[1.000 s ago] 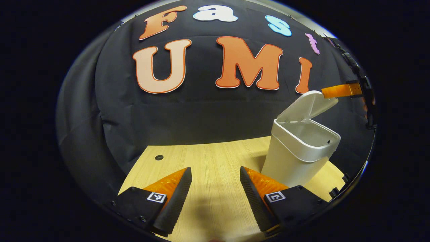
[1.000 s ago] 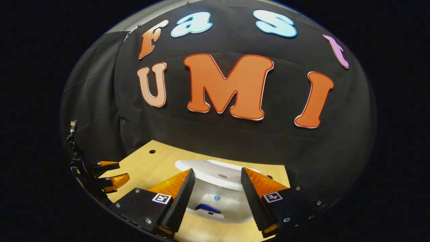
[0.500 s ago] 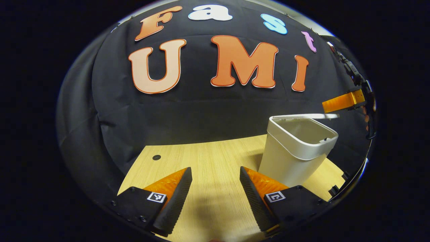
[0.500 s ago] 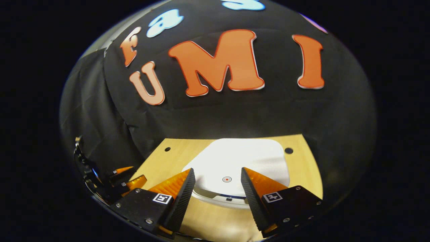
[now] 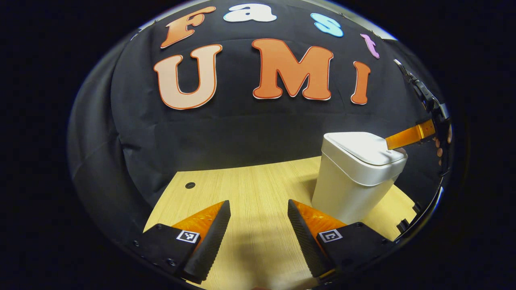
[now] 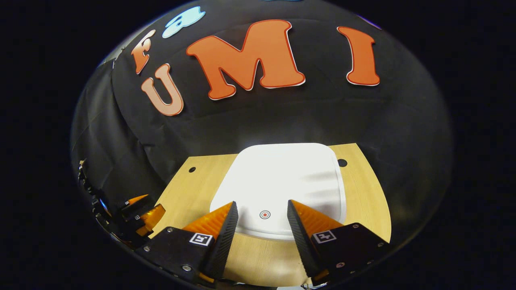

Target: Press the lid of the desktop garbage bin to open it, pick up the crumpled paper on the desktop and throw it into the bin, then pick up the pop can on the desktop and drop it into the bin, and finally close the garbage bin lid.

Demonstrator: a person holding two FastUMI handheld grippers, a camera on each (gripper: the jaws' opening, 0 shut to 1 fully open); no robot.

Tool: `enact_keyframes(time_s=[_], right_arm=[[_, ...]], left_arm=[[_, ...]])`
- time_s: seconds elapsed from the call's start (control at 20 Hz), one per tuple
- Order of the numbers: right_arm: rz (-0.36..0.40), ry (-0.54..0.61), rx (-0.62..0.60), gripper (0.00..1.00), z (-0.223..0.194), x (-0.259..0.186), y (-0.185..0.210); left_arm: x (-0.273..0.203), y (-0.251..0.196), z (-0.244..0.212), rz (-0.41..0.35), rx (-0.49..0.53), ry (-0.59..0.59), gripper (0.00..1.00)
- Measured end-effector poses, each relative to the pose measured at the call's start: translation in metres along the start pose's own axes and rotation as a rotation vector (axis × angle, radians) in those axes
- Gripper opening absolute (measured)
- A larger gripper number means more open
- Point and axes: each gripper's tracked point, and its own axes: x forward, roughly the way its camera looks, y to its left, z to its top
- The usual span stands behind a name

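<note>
**Lid down on the bin: the closing step is in hand**

Left gripper view: the left gripper (image 5: 258,225) sits at the bottom centre of the frame, its two fingers (image 5: 211,237) apart with nothing between them, over bare wooden counter (image 5: 242,189). The white garbage bin (image 5: 354,177) stands on the counter at the right of the frame. Its lid (image 5: 358,147) lies flat on the rim. At the right edge, the right gripper (image 5: 409,137) reaches in from the side, and one of its fingers rests on the lid's near-right corner. No crumpled paper or pop can lies on the visible part of the counter.

Right gripper view: the right gripper (image 6: 262,237) looks down on the lid (image 6: 282,181), which spreads across the centre of the frame. Its fingers (image 6: 219,237) are apart, one on each side of a small round target mark (image 6: 264,214) near the lid's front edge; they grip nothing. The left gripper (image 6: 139,211) shows at the lower left edge, off the bin.

Judgement: this is the last step, closing the lid. It looks shut, though whether the latch has caught cannot be told. The next move calls for a short firm push near the mark if needed, then a straight lift clear, without dragging the bin or pressing twice and popping the lid open.
</note>
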Motion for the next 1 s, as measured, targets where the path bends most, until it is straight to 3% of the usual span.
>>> enact_keyframes(time_s=[0.3,0.35,0.4,0.45,0.75,0.8,1.0], right_arm=[[-0.115,0.013,-0.135,0.61,-0.009,0.004,0.006],[-0.120,0.021,-0.148,0.61,-0.011,0.006,0.009],[-0.112,0.021,-0.166,0.55,-0.012,0.001,0.010],[-0.107,0.032,-0.179,0.60,-0.012,0.002,0.012],[-0.123,-0.014,-0.248,0.61,-0.010,0.004,0.011],[-0.125,-0.036,-0.253,0.56,-0.009,0.005,0.013],[-0.147,-0.114,-0.282,0.71,-0.001,0.004,0.019]], left_arm=[[0.005,-0.012,0.005,-0.024,0.035,0.001,0.90],[0.005,-0.014,0.006,-0.027,0.037,-0.001,0.92],[0.006,-0.015,0.007,-0.031,0.040,-0.001,0.92],[0.006,-0.016,0.008,-0.033,0.042,-0.002,0.92],[0.003,-0.010,0.022,-0.028,0.042,-0.035,0.92],[0.002,-0.007,0.027,-0.024,0.037,-0.047,0.92],[-0.006,0.010,0.051,0.007,0.024,-0.103,0.92]])
